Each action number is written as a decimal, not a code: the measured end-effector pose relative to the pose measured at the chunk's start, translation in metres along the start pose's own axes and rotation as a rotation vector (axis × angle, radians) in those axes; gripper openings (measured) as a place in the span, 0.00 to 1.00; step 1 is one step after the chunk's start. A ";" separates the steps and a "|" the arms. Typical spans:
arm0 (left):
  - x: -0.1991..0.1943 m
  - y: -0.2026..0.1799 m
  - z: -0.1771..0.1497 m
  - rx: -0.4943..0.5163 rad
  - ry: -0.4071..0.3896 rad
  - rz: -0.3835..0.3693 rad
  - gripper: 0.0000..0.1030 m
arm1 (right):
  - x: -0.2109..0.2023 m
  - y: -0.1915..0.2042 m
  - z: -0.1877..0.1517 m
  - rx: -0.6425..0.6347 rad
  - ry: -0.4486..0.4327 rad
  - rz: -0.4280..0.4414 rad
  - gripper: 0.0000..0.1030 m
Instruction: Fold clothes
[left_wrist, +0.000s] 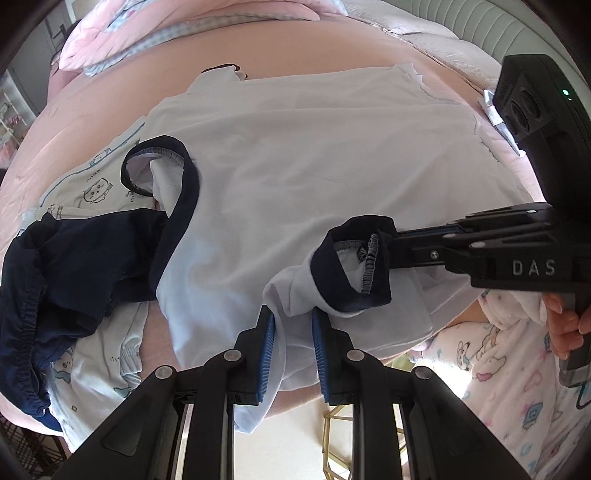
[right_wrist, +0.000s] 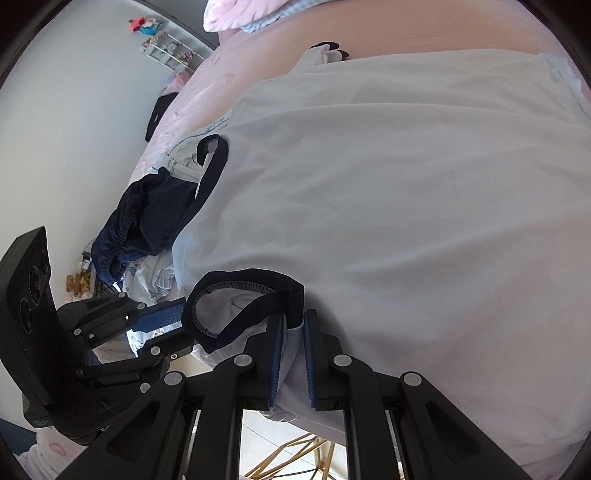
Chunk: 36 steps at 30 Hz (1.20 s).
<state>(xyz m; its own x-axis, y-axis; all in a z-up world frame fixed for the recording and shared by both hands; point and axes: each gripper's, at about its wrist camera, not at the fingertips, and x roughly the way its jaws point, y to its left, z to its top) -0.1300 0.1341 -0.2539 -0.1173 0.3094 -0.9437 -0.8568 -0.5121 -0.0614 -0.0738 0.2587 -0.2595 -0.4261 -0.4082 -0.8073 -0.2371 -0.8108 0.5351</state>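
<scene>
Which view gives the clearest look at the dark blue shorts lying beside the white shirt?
The left wrist view: the dark blue shorts fill its left side, with the gathered waistband visible. In the right wrist view the shorts are smaller, farther off, and partly hidden behind the white shirt.

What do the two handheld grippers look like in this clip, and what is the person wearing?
Both are matte black plastic with silver rivets and blue ribbed pads. The right gripper carries white "DAS" lettering and a black camera box with a green light. The left gripper has a similar box. The person's sleeve is white fleece with pastel cartoon prints.
</scene>
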 end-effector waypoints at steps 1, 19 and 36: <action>0.002 0.002 0.003 -0.011 0.002 0.005 0.18 | -0.001 0.001 0.000 -0.001 -0.002 -0.001 0.09; 0.013 0.039 0.042 -0.094 0.034 0.116 0.18 | -0.011 0.005 0.009 0.005 0.010 -0.147 0.09; -0.024 0.068 0.003 -0.286 -0.016 0.099 0.19 | -0.031 0.011 -0.006 -0.014 -0.039 -0.271 0.59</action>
<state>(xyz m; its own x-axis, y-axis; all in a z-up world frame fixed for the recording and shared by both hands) -0.1867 0.0945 -0.2346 -0.2032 0.2576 -0.9446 -0.6648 -0.7446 -0.0601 -0.0574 0.2599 -0.2298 -0.3823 -0.1588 -0.9103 -0.3357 -0.8939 0.2970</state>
